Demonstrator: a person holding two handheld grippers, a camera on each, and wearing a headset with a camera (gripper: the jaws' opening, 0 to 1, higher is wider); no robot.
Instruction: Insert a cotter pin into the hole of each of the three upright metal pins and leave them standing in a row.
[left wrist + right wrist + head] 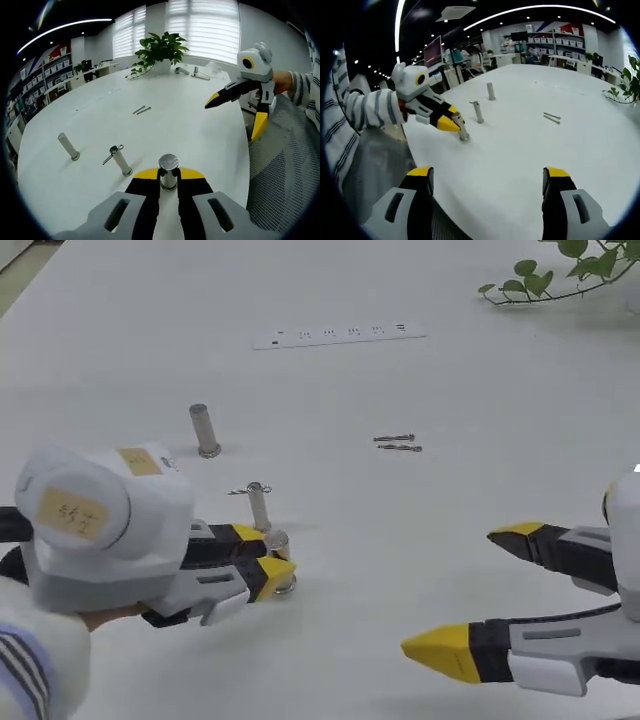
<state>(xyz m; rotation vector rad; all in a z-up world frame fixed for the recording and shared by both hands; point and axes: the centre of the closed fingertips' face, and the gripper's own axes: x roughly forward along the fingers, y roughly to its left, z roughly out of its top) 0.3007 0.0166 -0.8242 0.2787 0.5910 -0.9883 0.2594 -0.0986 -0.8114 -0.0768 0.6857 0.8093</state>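
- The nearest metal pin (168, 172) stands upright on the white table (450, 390), pinched between the yellow tips of the left gripper (168, 176). Its jaws are closed on the shaft of the pin, low, near the base.
- I see no cotter pin in this nearest pin.
- The middle pin (259, 506) stands just behind the first, apart from the left gripper. An inserted cotter pin (246, 490) passes through its top and sticks out to one side.
- The far pin (204, 430) stands upright further back. The three pins form a slanted row on the left part of the table.
- Two loose cotter pins (398, 443) lie flat side by side near the middle of the table, well apart from the row.
- The right gripper (458, 590) hangs above the table on the right side. Its jaws are spread wide and hold nothing, well apart from every pin.
- A white power strip (340, 336) lies further back on the table.
- A green plant (560, 270) is at the far right corner.
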